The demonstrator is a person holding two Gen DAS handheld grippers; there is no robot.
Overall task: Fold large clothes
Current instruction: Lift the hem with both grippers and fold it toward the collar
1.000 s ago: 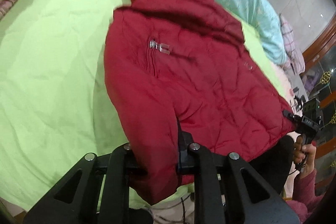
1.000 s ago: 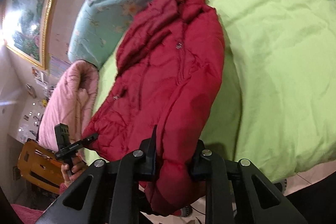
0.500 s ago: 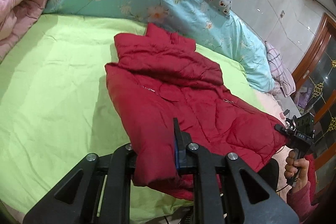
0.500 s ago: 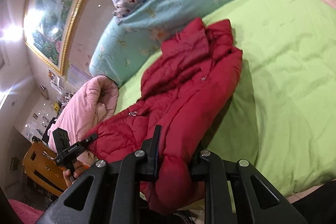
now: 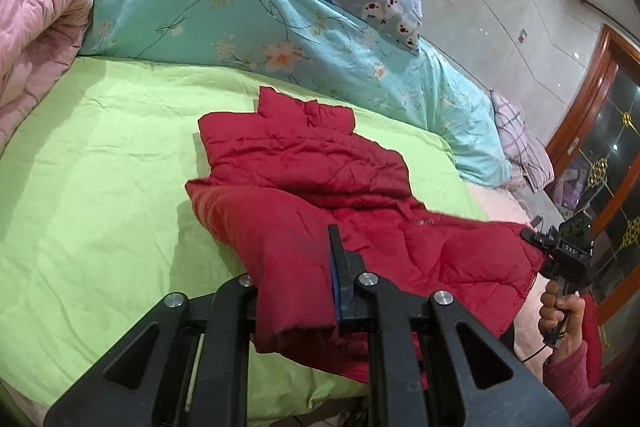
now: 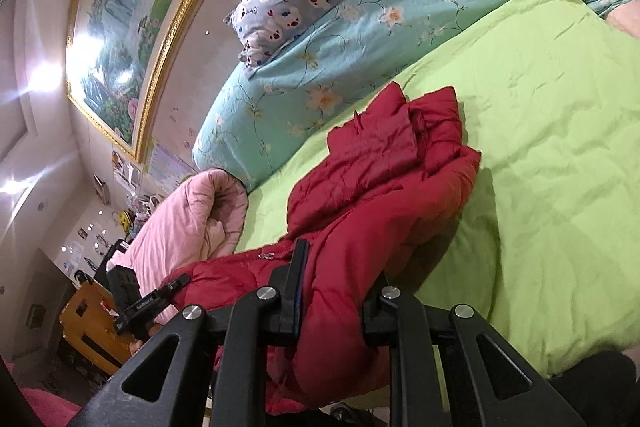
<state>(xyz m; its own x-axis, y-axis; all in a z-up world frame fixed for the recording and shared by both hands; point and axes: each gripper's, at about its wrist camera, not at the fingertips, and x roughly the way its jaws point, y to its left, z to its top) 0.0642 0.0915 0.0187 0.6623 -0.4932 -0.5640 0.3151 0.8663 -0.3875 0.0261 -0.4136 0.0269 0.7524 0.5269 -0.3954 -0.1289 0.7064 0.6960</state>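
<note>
While both hold: the hem is lifted so it can fold forward.
Left gripper (image 5: 294, 291): clamped on red jacket (image 5: 320, 187) hem corner.
Right gripper (image 6: 334, 291): pinching the other corner (same hem).
Jacket: spread ahead of both claws on green sheet (image 5: 100, 187), collar farthest.

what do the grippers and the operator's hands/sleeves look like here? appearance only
Both grippers, left gripper and right gripper, are matte black with triangular cutouts, silver bolts and blue-edged finger pads. Right handle carries white lettering and a thin black cable. Bare right hand, magenta fuzzy sleeve.
</note>
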